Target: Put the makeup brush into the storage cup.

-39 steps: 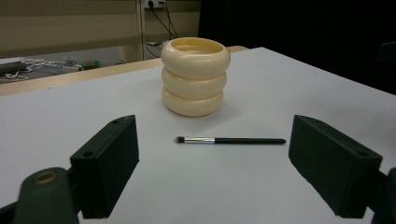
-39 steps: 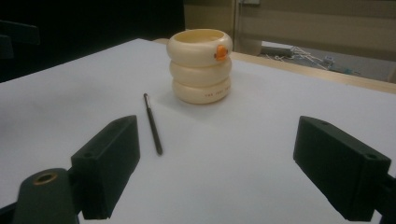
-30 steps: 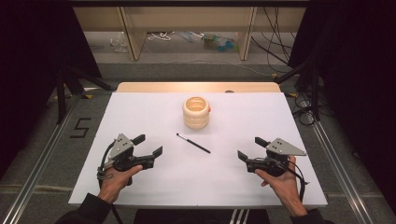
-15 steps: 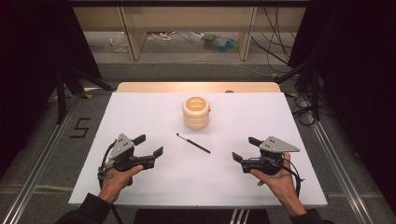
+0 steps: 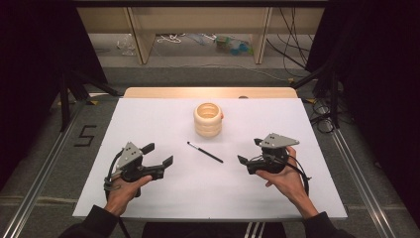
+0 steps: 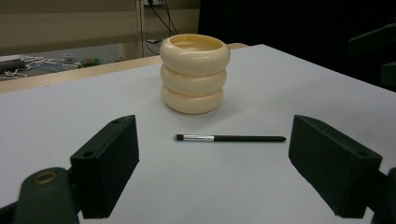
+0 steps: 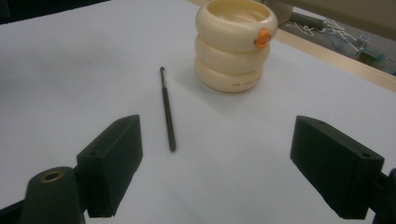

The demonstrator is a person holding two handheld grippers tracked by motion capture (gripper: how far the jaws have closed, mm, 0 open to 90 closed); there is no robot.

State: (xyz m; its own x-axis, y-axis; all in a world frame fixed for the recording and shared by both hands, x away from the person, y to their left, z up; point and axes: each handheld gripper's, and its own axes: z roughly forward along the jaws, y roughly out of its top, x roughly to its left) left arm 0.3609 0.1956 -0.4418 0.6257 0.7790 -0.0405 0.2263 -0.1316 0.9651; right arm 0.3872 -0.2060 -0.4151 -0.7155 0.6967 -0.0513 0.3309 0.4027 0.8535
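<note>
I am holding my left gripper (image 5: 157, 154) low over the near left of the white table (image 5: 148, 119), jaws spread wide and gripping nothing, and it is sitting where it sat a second ago. My right gripper (image 5: 250, 151) is the one that is changing: it is drifting inward from the right edge toward the middle, closer now to the slim black brush (image 5: 205, 152), with its jaws likewise parted and empty. The brush is lying flat on the bare table between my two grippers, its bristle end pointing away to the left, unmoved. Just beyond it, apart from it, the cream ribbed holder (image 5: 208, 119) is standing upright near the table's middle, also unmoved; in the right gripper view it is showing a small orange tab (image 7: 262, 37) at its rim.
</note>
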